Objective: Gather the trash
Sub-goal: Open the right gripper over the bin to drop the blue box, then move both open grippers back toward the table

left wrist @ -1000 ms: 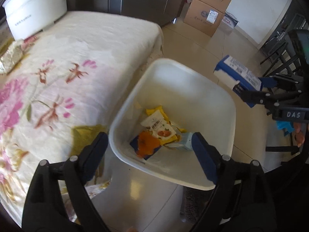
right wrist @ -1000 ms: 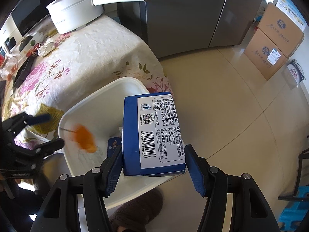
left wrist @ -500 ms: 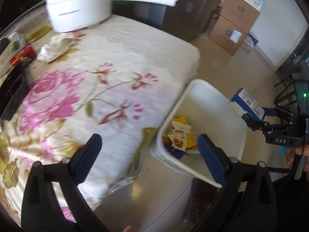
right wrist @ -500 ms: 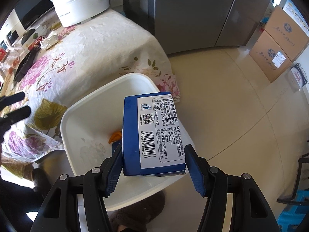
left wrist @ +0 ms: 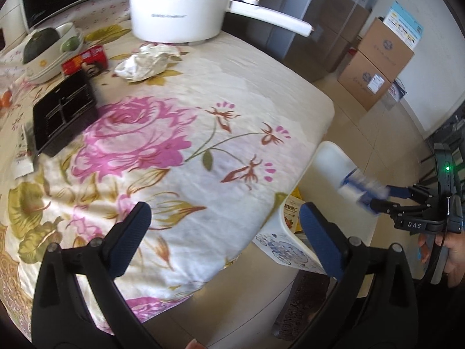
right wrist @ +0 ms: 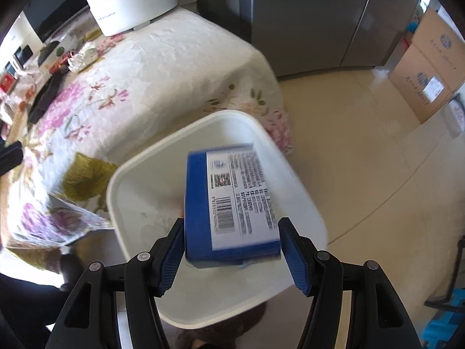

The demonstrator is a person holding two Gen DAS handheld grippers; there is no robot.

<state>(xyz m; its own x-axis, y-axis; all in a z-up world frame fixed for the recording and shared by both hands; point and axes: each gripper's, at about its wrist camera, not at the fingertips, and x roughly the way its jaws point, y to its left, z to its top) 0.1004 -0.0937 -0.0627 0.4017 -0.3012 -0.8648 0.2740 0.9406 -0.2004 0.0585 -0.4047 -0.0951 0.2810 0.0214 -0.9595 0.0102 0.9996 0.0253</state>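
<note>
Over the white bin [right wrist: 139, 174], the right gripper [right wrist: 232, 250] is clamping a blue carton [right wrist: 229, 203], blurred, label side up. Above the floral tablecloth [left wrist: 180, 133], the left gripper [left wrist: 223, 226] is hanging wide open, holding nothing. Snack wrappers [left wrist: 292, 213] are lying inside the bin beside the table edge.

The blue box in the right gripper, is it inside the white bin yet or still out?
Still out. The blue box sits between the right gripper's jaws, above the white bin. It looks blurred; whether the jaws have let go, cannot tell.
</note>
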